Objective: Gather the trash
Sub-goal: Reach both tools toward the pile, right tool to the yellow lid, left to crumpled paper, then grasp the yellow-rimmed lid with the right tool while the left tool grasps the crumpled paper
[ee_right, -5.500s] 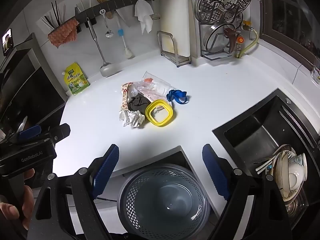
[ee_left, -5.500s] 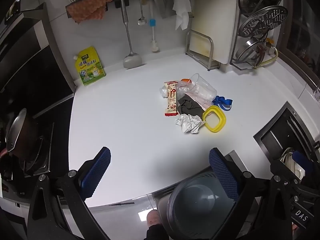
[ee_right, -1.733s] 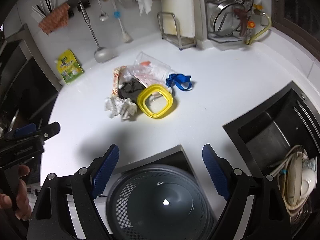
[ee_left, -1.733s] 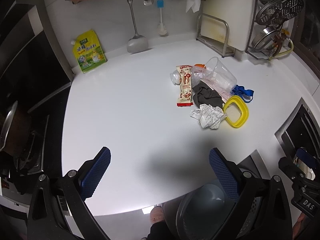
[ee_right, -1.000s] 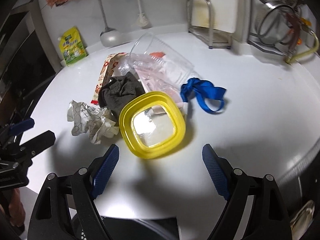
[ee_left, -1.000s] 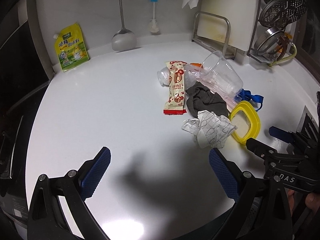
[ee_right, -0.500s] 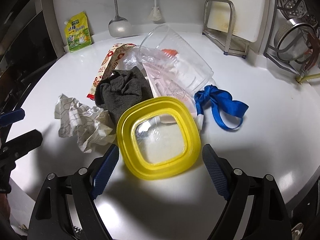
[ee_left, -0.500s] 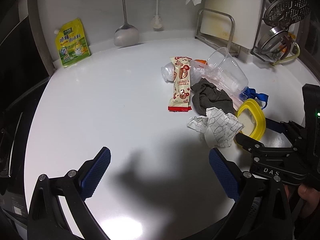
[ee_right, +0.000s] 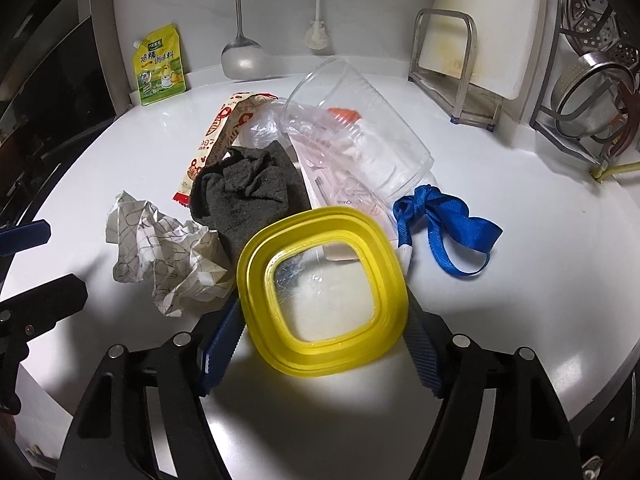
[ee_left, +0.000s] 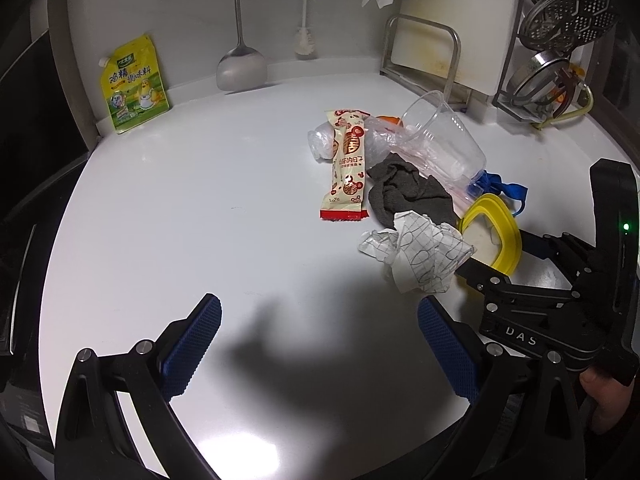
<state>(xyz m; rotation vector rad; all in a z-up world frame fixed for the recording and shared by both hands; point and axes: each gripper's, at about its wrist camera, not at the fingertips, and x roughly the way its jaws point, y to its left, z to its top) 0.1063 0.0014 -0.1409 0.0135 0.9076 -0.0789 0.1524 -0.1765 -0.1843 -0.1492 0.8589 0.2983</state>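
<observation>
A trash pile lies mid-counter: a yellow lid [ee_right: 320,292], crumpled paper [ee_right: 160,256], a grey sock [ee_right: 248,188], a snack wrapper [ee_left: 346,164], a clear plastic cup [ee_right: 360,128], thin plastic bags and a blue strap [ee_right: 448,220]. My right gripper [ee_right: 322,344] straddles the yellow lid. Its jaws are closing, and both blue pads [ee_right: 222,340] touch the lid's side rims. From the left wrist view, the right gripper [ee_left: 500,252] reaches in from the right around the lid [ee_left: 508,220]. My left gripper [ee_left: 320,344] hangs open over bare counter, short of the paper [ee_left: 420,256].
A yellow seasoning pouch [ee_left: 134,84] leans on the back wall beside a hanging spatula [ee_left: 240,64]. A cutting board in its rack [ee_right: 460,72] and a dish rack with strainers [ee_right: 592,92] stand at the back right. A dark stove edge borders the left.
My right gripper has come forward and lower, so the yellow lid now sits between its fingers, which have narrowed onto the rim. The left gripper has stayed put.
</observation>
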